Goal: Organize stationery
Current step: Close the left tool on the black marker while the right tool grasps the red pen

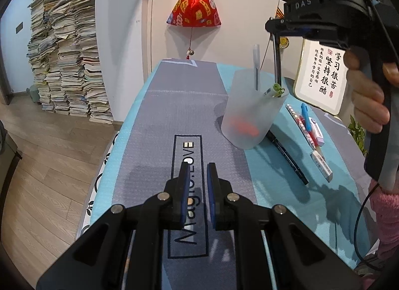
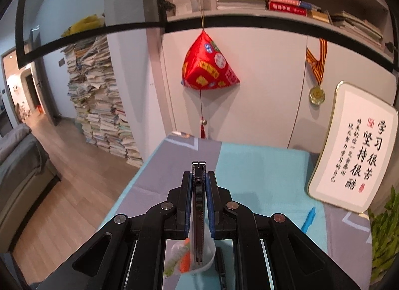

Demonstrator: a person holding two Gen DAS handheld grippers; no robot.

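The task is judged to be partly complete. A frosted translucent plastic pen cup [image 1: 251, 112] stands upright on the grey-and-turquoise desk mat [image 1: 159, 120]. Several items are already held in it: a grey pen [image 1: 256, 65] standing tall, a green-capped pen [image 1: 275, 88] leaning at the rim, and something orange [image 1: 245, 127] at the bottom.

The right gripper [image 2: 199, 177] is closed on a slim black metal utility knife [image 2: 198, 205]. The knife is held vertically directly above the cup opening, with its lower end just inside the rim as seen from the right wrist view. Release of this item is judged to be the step in hand.

The left gripper [image 1: 197, 167] is held low over the near part of the mat, jaws slightly apart, with nothing between them.

Remaining on the mat to the right of the cup:
- a black marker [image 1: 286, 157]
- a red-and-white patterned pen [image 1: 303, 125]
- a blue pen [image 1: 306, 116]
- a pale pink correction tape [image 1: 316, 130]
- a white eraser [image 1: 321, 166]
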